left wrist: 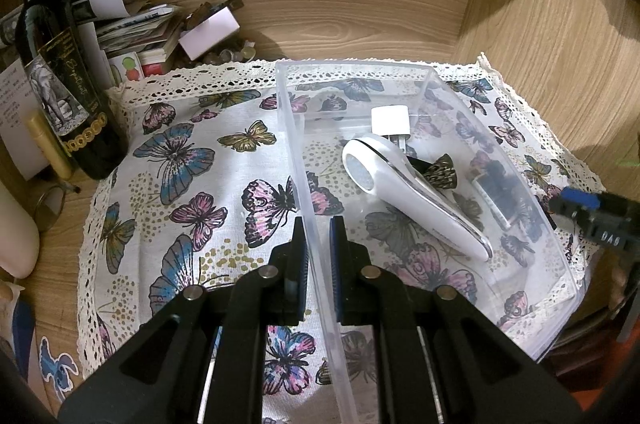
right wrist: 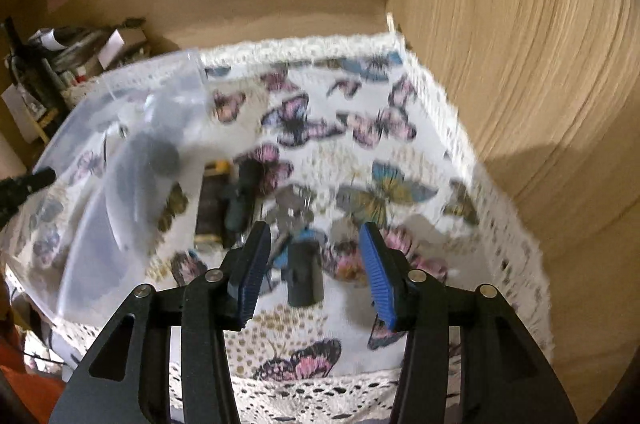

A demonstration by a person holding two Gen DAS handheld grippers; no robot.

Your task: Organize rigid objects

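A clear plastic bin (left wrist: 400, 65) stands on the butterfly cloth (left wrist: 192, 159). Inside lie a white handheld device (left wrist: 404, 191), a white charger plug (left wrist: 390, 121), a dark butterfly-shaped clip (left wrist: 440, 171) and a black flat item (left wrist: 502, 191). My left gripper (left wrist: 317, 228) is shut on the bin's left wall. In the blurred right wrist view my right gripper (right wrist: 314, 244) is open above a black cylinder-like object (right wrist: 305, 278) with keys (right wrist: 294, 209) on the cloth. More dark items (right wrist: 240, 199) lie beside the bin (right wrist: 120, 127).
A dark wine bottle (left wrist: 60, 83), stacked papers and small boxes (left wrist: 132, 27) crowd the back left corner. Wooden walls (left wrist: 540, 43) close the back and right. The right gripper shows at the left view's right edge (left wrist: 592, 212).
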